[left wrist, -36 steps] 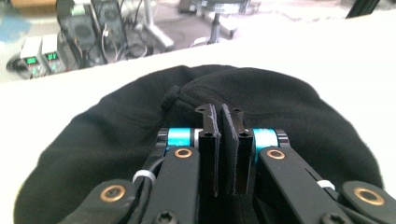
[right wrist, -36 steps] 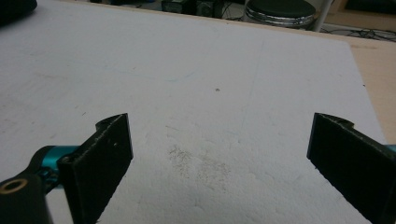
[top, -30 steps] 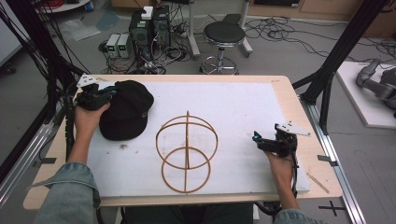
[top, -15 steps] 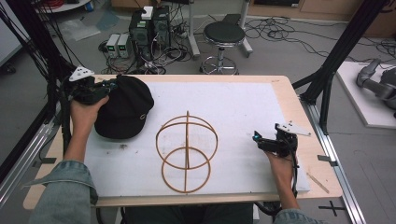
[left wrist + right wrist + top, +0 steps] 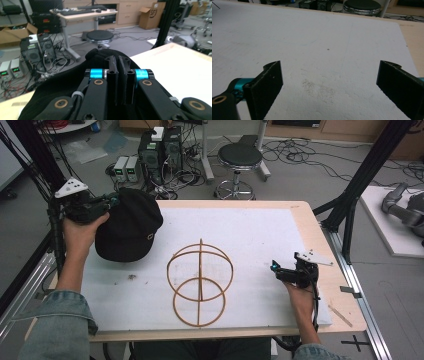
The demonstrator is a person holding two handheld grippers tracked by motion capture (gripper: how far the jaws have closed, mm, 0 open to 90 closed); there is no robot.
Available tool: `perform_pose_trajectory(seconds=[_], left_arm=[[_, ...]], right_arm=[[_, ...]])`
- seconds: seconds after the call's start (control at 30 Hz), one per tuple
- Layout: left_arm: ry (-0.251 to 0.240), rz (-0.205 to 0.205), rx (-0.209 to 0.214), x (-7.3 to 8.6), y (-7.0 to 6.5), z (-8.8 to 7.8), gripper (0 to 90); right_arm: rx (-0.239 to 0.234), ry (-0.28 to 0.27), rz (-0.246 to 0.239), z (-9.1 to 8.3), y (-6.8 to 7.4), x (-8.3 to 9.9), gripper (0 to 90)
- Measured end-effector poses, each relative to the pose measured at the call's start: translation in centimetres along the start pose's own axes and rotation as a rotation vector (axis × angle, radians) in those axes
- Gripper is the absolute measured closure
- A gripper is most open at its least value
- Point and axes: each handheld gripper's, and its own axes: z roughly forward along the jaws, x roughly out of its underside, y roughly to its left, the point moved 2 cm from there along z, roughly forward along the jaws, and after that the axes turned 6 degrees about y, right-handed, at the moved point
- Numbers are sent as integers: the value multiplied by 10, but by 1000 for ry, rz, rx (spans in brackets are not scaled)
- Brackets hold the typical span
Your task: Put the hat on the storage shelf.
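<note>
A black cap [image 5: 127,227] hangs tilted over the table's far left corner, with my left gripper [image 5: 107,202] shut on its rim. In the left gripper view the jaws are pressed together at the gripper's tip [image 5: 120,62] and the cap's fabric [image 5: 50,87] bulges around them. A round wooden wire-like frame [image 5: 200,282] stands in the middle of the white board. My right gripper [image 5: 275,270] rests low at the board's right side, open, and its tip [image 5: 329,75] has only bare white board between the jaws.
The white foam board [image 5: 260,235] covers most of the wooden table [image 5: 325,250]. A thin wooden stick [image 5: 340,316] lies near the front right corner. Beyond the far edge are a stool [image 5: 240,157], electronics boxes [image 5: 160,145] and cables. A black frame post [image 5: 370,175] rises at the right.
My left hand has lifted the cap off the board and carried it up and toward the far left. The right gripper has stayed in place.
</note>
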Motion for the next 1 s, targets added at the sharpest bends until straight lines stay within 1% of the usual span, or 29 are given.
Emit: perform_pose_trajectory(seconds=[0.1,0.17,0.27,0.4,0.53,0.6,0.63,0.7,0.77,0.83,0.9,0.97,1.0], left_arm=[[-27,-2,20,-9,-2,-7,856],[-34,4,27,-15,-4,-11,856],[-52,28,53,-24,-8,-17,857],[-70,53,91,-33,-17,-23,856],[-97,66,136,-44,-28,-30,856],[-113,82,142,-49,-34,-33,856],[-116,95,144,-52,-37,-35,856],[-129,91,172,-56,-41,-38,857],[-141,89,195,-59,-44,-41,856],[-162,82,230,-64,-47,-44,856],[-174,88,255,-68,-51,-48,856],[-185,98,271,-71,-54,-51,856],[-188,99,289,-73,-57,-53,856]], right_arm=[[0,1,2,0,0,0,64],[-1,0,4,0,0,0,64],[-3,-1,9,0,0,0,64],[-3,-2,6,0,0,0,64],[-6,-7,7,0,1,-1,64],[-7,-8,11,0,1,-1,64],[-7,-13,5,1,0,-1,64],[-5,-12,11,1,0,-1,64],[-4,-14,7,0,0,-1,64],[-5,-13,9,0,1,-1,64],[-7,-10,12,0,1,-1,64],[-4,-12,10,0,1,-1,64],[-4,-12,10,0,1,-1,64]])
